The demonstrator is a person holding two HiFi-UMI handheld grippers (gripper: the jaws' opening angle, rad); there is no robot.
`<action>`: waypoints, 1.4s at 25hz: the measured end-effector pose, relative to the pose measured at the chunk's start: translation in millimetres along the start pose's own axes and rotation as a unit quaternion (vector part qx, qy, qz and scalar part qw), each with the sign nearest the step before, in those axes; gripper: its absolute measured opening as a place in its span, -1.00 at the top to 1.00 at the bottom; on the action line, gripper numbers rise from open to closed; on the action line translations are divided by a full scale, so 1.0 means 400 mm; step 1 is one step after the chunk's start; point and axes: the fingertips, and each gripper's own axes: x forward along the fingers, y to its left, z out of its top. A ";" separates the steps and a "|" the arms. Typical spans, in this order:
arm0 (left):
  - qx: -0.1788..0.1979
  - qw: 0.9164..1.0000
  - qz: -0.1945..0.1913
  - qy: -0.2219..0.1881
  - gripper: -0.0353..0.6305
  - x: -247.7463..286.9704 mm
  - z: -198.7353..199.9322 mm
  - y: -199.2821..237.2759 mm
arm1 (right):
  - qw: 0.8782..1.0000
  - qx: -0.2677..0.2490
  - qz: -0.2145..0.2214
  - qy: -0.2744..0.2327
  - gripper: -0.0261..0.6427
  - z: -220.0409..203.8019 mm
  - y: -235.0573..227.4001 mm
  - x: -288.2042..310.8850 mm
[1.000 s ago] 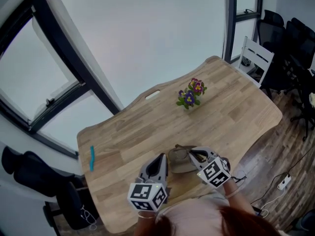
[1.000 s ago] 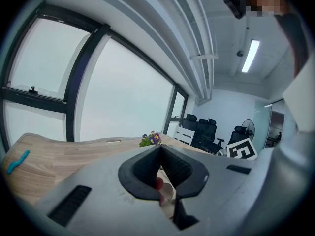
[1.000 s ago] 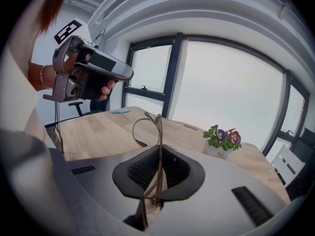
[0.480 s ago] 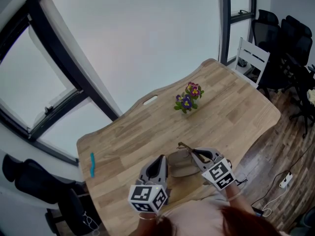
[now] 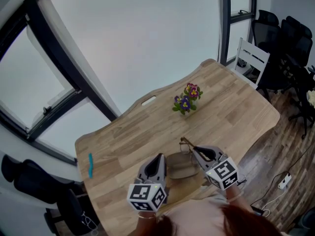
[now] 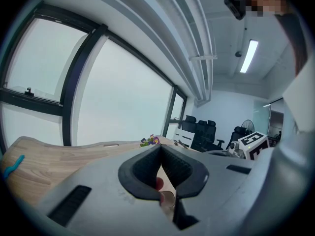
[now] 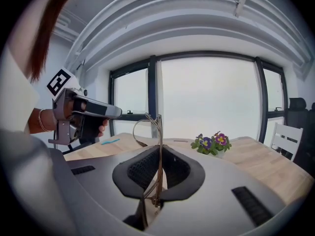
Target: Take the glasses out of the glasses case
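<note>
right gripper point(image 7: 159, 154) clenched on thin bronze wire-frame glasses point(image 7: 160, 132), held upright above soft tan glasses case point(image 5: 181, 167); left gripper point(image 6: 160, 152) clamps its edge.

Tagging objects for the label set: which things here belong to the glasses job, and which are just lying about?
In the job:
- glasses, clamped in the right gripper jaws
- glasses case, held by the left gripper

Lying about:
- flower pot
- teal object near the table edge
- white chair
</note>
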 end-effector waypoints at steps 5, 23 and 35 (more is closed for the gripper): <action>0.004 1.000 -0.002 0.000 0.89 0.019 0.003 -0.006 | 1.000 0.012 0.002 -0.013 0.88 0.015 -0.021 -0.006; -0.006 1.000 0.004 0.004 0.89 0.041 -0.002 0.002 | 0.998 0.044 0.007 -0.045 0.88 0.058 -0.049 -0.003; -0.006 1.000 0.002 0.009 0.89 0.051 -0.006 0.002 | 0.998 0.050 0.005 -0.049 0.88 0.064 -0.059 -0.006</action>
